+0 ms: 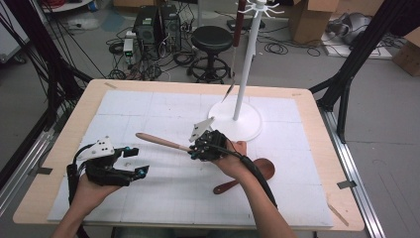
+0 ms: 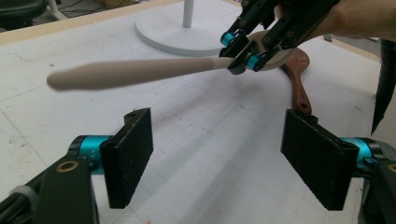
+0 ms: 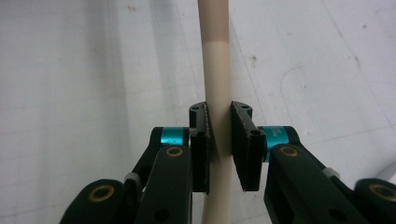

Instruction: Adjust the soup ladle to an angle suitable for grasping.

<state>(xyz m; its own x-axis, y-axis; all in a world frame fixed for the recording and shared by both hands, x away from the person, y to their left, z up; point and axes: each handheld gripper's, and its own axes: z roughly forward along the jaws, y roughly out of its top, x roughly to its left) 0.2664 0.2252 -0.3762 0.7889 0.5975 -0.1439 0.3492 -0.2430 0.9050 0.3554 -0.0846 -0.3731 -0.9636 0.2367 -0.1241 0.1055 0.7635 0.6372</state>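
The tabletop point(image 1: 317, 148) is pale wood, covered by a white mat point(image 1: 148, 119) marked with a faint grid of squares. The white stand point(image 1: 236, 119) has a round white base. The pale spoon point(image 1: 158, 142) is light beige wood, its handle slightly lighter toward the far end in the right gripper view. The dark spoon point(image 1: 257, 173) is reddish brown. The left gripper point(image 1: 132, 161) is black with turquoise joints and brass-coloured rivets; its pads point(image 2: 130, 154) carry a fine ribbed pattern. The right gripper point(image 1: 194, 150) matches, topped by a grey plate. A dark, perhaps maroon-handled utensil point(image 1: 236, 29) hangs on the stand.
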